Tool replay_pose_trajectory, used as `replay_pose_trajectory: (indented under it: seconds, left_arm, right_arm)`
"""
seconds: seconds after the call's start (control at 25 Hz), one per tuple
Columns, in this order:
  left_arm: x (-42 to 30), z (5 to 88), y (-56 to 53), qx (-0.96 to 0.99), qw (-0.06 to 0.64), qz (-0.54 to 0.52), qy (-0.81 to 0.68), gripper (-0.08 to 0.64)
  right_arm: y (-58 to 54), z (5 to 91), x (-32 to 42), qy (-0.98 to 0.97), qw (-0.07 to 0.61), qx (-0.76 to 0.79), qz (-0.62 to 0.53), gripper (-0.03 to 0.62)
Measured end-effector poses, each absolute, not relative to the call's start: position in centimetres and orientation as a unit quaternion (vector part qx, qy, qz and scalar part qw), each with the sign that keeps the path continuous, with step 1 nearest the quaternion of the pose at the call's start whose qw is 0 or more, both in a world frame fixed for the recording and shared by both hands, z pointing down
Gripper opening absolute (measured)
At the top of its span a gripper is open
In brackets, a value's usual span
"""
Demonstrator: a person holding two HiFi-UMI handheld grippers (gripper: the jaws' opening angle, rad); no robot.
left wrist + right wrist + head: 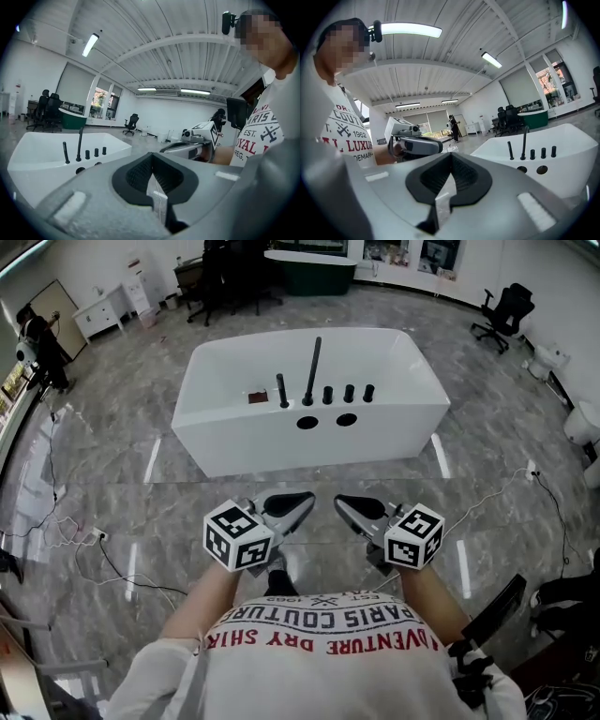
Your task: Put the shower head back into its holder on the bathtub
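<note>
1. Left gripper [306, 500] and right gripper [341, 503] were both fully closed and empty, side by side, well apart from the bathtub [234, 442]
2. The shower head [282, 390] stood upright on the tub's near rim, just left of one tall spout [312, 371]
3. Three knobs [349, 393] stood right of the spout, with two round holes [307, 423] below

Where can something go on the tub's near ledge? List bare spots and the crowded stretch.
Bare: the bathtub ledge left of the brown piece, out to the corner, and right of the three knobs, out to the other corner. Crowded: the middle, where post, spout and knobs stand in a row.
</note>
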State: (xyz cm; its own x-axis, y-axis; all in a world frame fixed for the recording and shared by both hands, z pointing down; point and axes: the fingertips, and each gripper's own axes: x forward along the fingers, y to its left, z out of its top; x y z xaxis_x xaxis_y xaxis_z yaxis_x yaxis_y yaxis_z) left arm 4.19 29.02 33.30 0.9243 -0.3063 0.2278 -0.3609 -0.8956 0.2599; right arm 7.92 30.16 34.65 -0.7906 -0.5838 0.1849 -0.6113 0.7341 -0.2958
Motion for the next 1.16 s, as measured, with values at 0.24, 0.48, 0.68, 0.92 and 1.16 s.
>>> replay_pose_trajectory:
  seconds: [0.24, 0.48, 0.68, 0.92, 1.16]
  left_arm:
    - [4.1, 31.7, 31.9, 0.97, 0.133, 0.084, -0.186, 0.001]
    - [3.7, 30.0, 34.3, 0.972, 0.114, 0.079, -0.188, 0.0]
    - [3.9, 29.3, 34.9, 0.973, 0.105, 0.082, -0.188, 0.0]
    - [3.3, 29.4, 34.8, 0.971, 0.117, 0.07, -0.197, 0.0]
    - [2.1, 30.4, 34.2, 0.966, 0.131, 0.051, -0.215, 0.0]
  right_arm:
    - [33.1, 32.6, 8.4, -0.937, 0.023, 0.313, 0.155, 0.002]
    - [35.3, 31.2, 7.8, -0.939, 0.009, 0.311, 0.147, 0.002]
    - [35.8, 30.8, 7.7, -0.94, 0.007, 0.308, 0.146, 0.002]
    - [35.5, 31.5, 7.2, -0.94, 0.005, 0.304, 0.158, 0.002]
    - [35.6, 33.3, 6.4, -0.938, 0.017, 0.302, 0.167, 0.002]
